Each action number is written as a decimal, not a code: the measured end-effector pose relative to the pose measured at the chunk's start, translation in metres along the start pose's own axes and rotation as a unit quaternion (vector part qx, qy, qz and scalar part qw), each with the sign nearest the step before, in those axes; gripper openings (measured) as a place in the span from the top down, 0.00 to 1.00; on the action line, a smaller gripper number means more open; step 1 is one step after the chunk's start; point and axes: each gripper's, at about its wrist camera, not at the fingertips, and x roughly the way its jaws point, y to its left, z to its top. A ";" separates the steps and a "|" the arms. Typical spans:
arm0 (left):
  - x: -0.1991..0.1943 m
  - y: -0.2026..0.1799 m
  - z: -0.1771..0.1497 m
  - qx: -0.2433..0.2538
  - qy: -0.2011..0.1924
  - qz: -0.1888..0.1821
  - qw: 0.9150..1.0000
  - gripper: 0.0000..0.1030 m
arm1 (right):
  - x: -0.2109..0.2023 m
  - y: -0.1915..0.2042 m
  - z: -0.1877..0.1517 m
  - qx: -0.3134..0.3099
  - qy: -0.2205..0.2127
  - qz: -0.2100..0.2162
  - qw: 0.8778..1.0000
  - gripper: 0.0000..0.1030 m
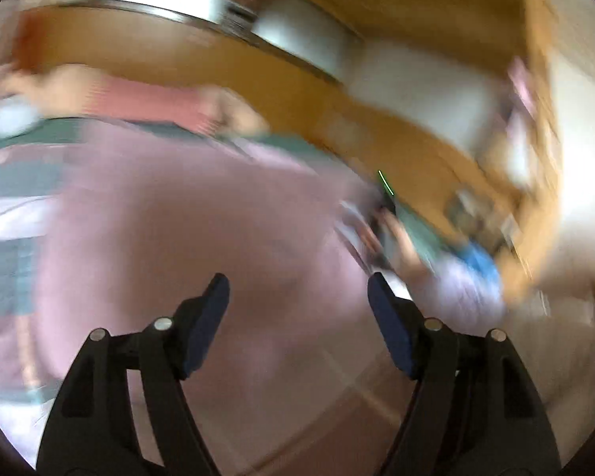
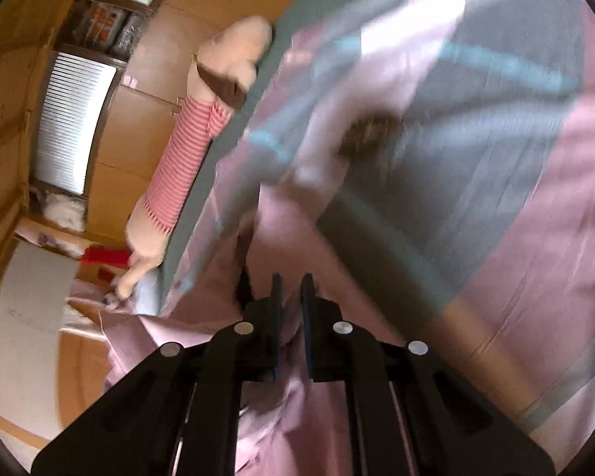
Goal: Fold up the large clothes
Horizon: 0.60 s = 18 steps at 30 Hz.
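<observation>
A large pale pink garment (image 1: 186, 230) lies spread over a bed; the left wrist view is heavily blurred. My left gripper (image 1: 297, 289) is open and empty above the pink cloth. In the right wrist view my right gripper (image 2: 290, 289) is shut on a fold of the same pink garment (image 2: 273, 246), which bunches between the pads and hangs below them. A grey and teal striped cloth (image 2: 476, 127) lies under and beside the pink one. The other hand and gripper show blurred at the bed's edge (image 1: 388, 230).
A plush toy in a red-striped shirt (image 2: 186, 170) lies along the bed's far edge, also seen blurred in the left wrist view (image 1: 139, 95). Wooden cabinets (image 2: 146, 135) and a window with blinds (image 2: 71, 119) stand behind the green mattress edge (image 2: 202, 214).
</observation>
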 end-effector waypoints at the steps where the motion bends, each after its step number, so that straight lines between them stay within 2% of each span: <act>1: 0.016 -0.013 -0.006 0.029 0.025 0.007 0.999 0.30 | -0.006 -0.004 0.004 0.002 -0.008 -0.004 1.000 0.91; 3: 0.045 -0.021 -0.014 0.052 0.065 0.044 0.996 0.29 | -0.009 -0.014 0.005 0.017 -0.002 -0.010 1.000 0.91; 6: 0.077 0.005 -0.012 0.022 0.098 0.086 0.991 0.29 | -0.019 -0.008 -0.006 0.003 0.005 -0.033 0.999 0.88; 7: 0.085 0.020 -0.009 0.000 0.102 0.101 0.990 0.29 | -0.023 0.004 -0.013 -0.024 0.008 -0.044 0.999 0.77; 8: 0.092 0.036 -0.007 -0.020 0.102 0.112 0.988 0.30 | -0.028 0.022 -0.023 -0.062 0.009 -0.054 0.997 0.53; 9: 0.096 0.047 -0.006 -0.032 0.102 0.120 0.987 0.31 | -0.032 0.036 -0.035 -0.092 0.004 -0.061 0.994 0.41; 10: 0.102 0.065 -0.007 -0.053 0.103 0.141 0.983 0.34 | -0.041 0.055 -0.055 -0.139 -0.005 -0.067 0.988 0.34; 12: 0.113 0.093 -0.009 -0.090 0.117 0.173 0.974 0.41 | -0.055 0.082 -0.094 -0.232 -0.013 -0.081 0.969 0.34; 13: 0.115 0.106 -0.009 -0.111 0.118 0.170 0.972 0.43 | -0.063 0.096 -0.117 -0.284 -0.027 -0.094 0.954 0.34; 15: 0.114 0.123 -0.006 -0.147 0.110 0.153 0.971 0.44 | -0.085 0.113 -0.156 -0.365 -0.082 -0.110 0.921 0.34; 18: 0.113 0.132 -0.001 -0.158 0.089 0.157 0.971 0.45 | -0.108 0.136 -0.189 -0.426 -0.149 -0.103 0.886 0.34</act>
